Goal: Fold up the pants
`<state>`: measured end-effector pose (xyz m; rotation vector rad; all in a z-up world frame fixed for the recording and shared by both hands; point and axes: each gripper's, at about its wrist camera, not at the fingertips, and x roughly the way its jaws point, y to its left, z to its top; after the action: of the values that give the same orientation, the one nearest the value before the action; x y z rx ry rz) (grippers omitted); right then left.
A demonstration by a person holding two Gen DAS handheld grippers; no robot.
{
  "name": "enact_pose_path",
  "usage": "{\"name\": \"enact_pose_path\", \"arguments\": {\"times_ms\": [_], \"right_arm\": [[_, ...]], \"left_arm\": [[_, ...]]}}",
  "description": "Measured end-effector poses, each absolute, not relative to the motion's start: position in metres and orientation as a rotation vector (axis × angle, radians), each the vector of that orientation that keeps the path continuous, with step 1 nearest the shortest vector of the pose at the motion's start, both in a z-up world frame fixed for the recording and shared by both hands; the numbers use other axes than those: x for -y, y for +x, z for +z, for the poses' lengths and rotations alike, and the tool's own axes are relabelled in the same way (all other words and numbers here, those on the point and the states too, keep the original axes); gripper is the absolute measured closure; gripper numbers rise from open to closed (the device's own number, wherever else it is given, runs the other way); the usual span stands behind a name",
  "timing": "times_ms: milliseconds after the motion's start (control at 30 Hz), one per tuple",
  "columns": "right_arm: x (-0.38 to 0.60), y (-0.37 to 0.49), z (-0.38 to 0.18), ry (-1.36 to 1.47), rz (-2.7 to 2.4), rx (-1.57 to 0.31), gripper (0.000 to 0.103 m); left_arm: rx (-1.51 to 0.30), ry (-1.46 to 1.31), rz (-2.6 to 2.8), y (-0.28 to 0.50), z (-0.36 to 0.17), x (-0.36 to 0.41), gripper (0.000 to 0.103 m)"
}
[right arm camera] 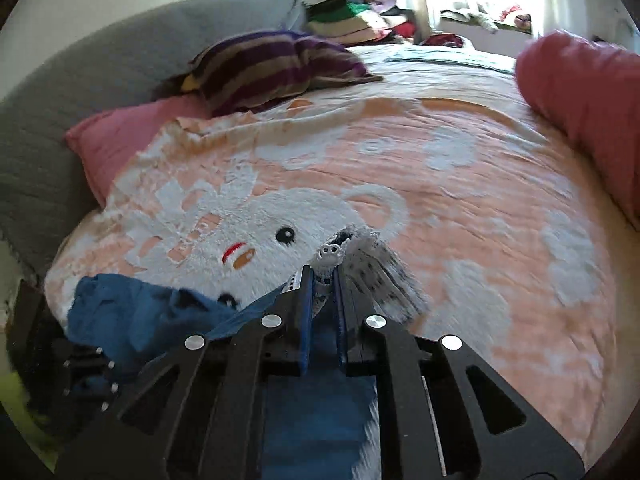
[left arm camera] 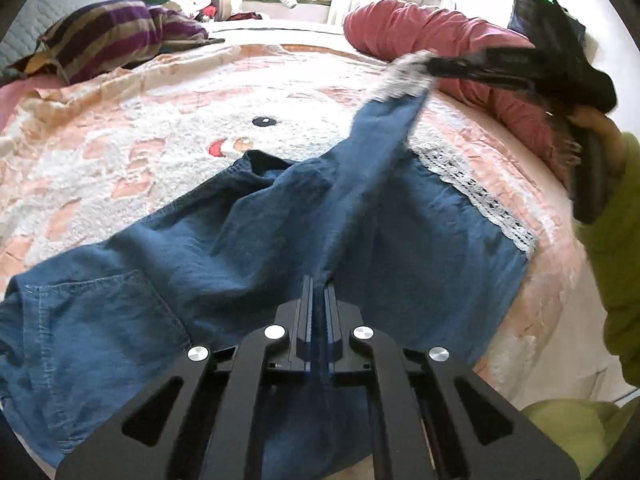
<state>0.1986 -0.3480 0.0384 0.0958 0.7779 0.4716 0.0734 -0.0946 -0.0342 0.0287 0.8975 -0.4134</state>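
left claw (left arm camera: 319,280) clamped on blue pants (left arm camera: 248,216) | right claw (left arm camera: 430,67) lifts lace hem (left arm camera: 404,74) above bedspread (left arm camera: 120,140)

Striped pillow (right arm camera: 276,66) — pink bolster (left arm camera: 420,28)

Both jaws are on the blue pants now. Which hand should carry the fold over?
Probably the right. The right gripper is shut on the lace hem and holds that leg lifted off the blanket, free to travel. The left gripper pinches the pants low, better as an anchor.
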Motion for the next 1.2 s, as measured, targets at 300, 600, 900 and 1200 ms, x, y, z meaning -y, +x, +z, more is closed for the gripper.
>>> {"name": "enact_pose_path", "arguments": {"times_ms": [300,600,900,1200], "right_arm": [[0.403,0.130,0.027,0.193,0.420,-0.831,0.098],[0.428,0.086,-0.024,0.248,0.391,-1.004,0.098],[0.430,0.078,-0.032,0.231,0.417,-1.034,0.098],[0.438,0.080,-0.048,0.170,0.390,-1.129,0.095]], "left_arm": [[-0.835,0.117,-0.490,0.045,-0.018,0.105,0.100],[-0.852,0.245,-0.570,0.017,-0.022,0.124,0.100],[-0.886,0.270,-0.553,0.015,-0.027,0.125,0.100],[-0.934,0.292,-0.557,0.017,-0.038,0.130,0.099]]}}
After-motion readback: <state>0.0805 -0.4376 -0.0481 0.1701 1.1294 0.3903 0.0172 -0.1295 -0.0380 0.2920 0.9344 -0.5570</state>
